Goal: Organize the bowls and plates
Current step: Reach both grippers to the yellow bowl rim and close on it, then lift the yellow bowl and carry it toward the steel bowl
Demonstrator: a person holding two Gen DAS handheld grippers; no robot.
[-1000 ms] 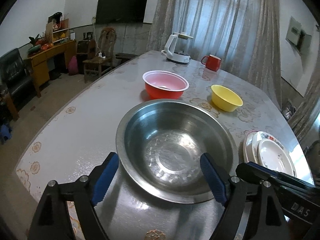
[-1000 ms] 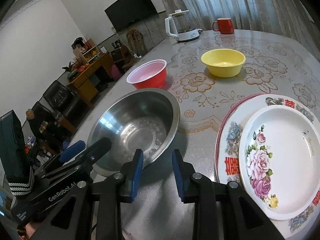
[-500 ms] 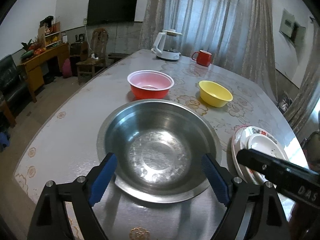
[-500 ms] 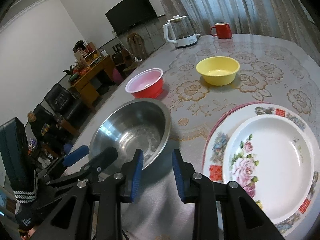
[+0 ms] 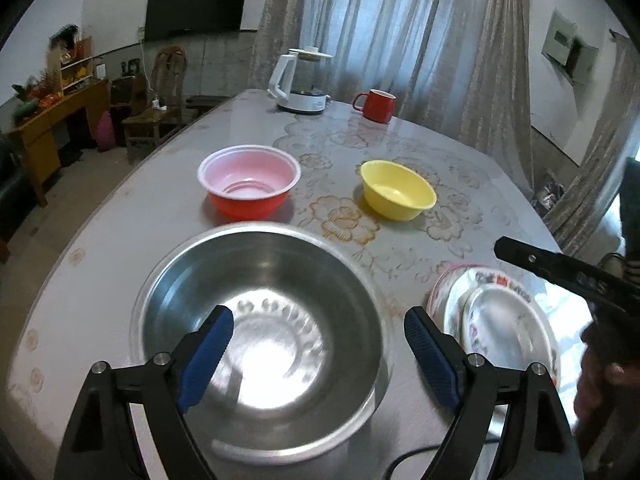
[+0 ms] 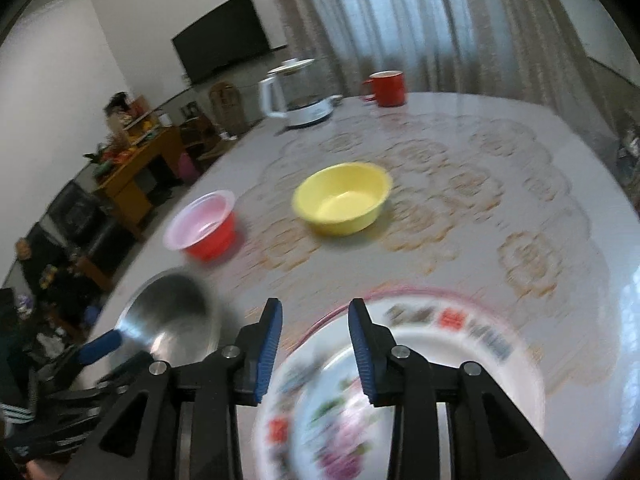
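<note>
1. Bowls: I count three, all mouth-up: steel bowl (image 5: pixel 260 320) nearest, red bowl (image 5: pixel 249 185) and yellow bowl (image 5: pixel 397 195) beyond.
2. Two stacked plates (image 6: pixel 420 380) lie flat, right of the steel bowl.
3. My left gripper (image 5: pixel 318 344) gapes wide, empty; my right gripper (image 6: pixel 316 344), narrow and just opening, holds nothing.

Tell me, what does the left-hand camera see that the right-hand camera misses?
Only the left view shows the steel bowl's whole inside and a grey box on the wall. Only the right view shows the flowered plates nearly whole, up close, though blurred. Both show the red bowl, yellow bowl, kettle, red mug and television.
</note>
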